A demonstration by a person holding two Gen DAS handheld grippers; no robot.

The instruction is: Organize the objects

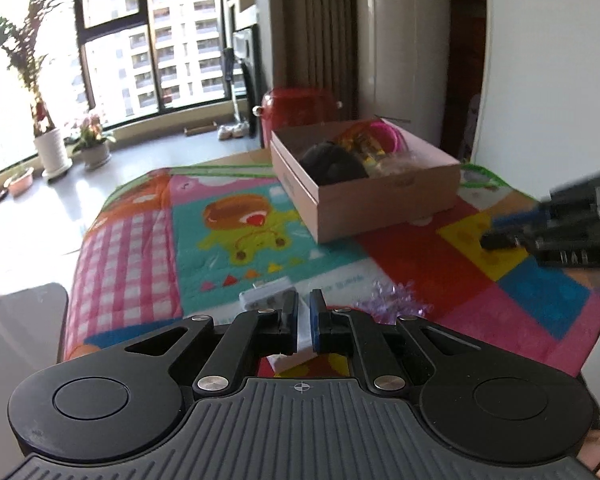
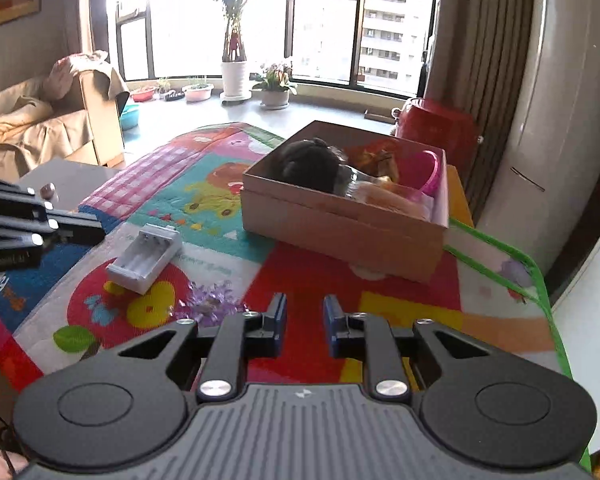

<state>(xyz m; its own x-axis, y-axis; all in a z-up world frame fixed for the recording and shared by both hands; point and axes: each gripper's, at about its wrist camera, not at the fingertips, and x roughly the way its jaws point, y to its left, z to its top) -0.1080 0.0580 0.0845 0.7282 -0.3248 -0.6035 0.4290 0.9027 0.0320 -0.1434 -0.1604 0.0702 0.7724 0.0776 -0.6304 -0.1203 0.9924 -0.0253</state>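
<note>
The right gripper (image 2: 305,300) hovers over the bright mat (image 2: 412,304) on the bench, its jaws a narrow gap apart with nothing between them. The left gripper (image 1: 304,296) is pinched almost closed. From its own view the white charger (image 2: 144,258) shows through the slit, while the right view shows the charger lying on the mat, clear of that gripper. Purple tinsel (image 2: 210,304) lies beside it. Farther back an open box (image 2: 340,236) holds a dark round thing, wrappers and a pink bowl. Potted plants (image 2: 234,72) line the window.
</note>
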